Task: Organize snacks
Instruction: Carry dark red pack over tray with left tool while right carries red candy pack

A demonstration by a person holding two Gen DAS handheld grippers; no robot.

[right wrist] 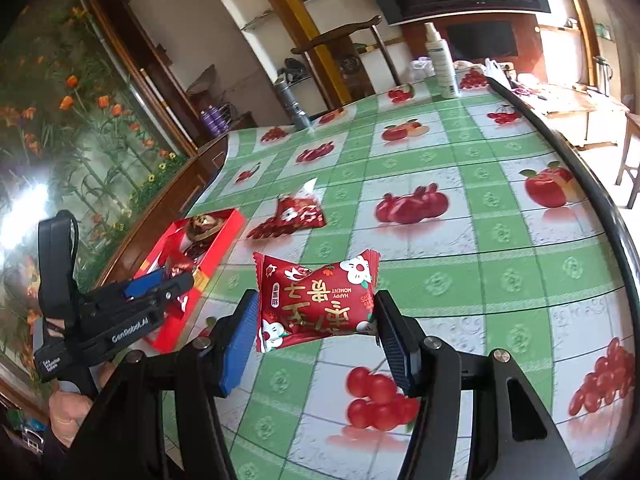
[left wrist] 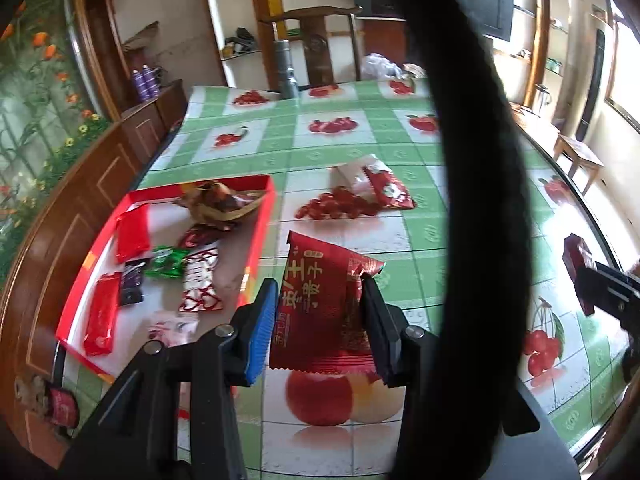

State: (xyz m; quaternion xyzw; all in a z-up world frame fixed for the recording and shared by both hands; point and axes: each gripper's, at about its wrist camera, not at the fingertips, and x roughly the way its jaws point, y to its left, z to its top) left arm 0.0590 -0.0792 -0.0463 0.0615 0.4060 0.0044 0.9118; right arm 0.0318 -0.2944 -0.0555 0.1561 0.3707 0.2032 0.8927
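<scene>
My left gripper [left wrist: 320, 284] is shut on a dark red snack packet [left wrist: 324, 308] with gold characters, held above the tablecloth just right of the red tray [left wrist: 262, 236]. The tray holds several wrapped snacks. My right gripper [right wrist: 316, 300] is shut on a red packet with white flowers [right wrist: 316, 300], lifted over the table. In the right wrist view the left gripper [right wrist: 176, 280] hangs over the near end of the red tray [right wrist: 236, 220]. Another red packet [left wrist: 386, 188] [right wrist: 300, 210] lies on the table beyond the tray.
A black strap [left wrist: 472, 160] hangs across the left wrist view. A grey flask [right wrist: 294, 104] and a white bottle [right wrist: 442, 68] stand at the table's far edge, with a wooden chair [right wrist: 340, 40] behind. A person's hand [right wrist: 68, 404] holds the left gripper's handle.
</scene>
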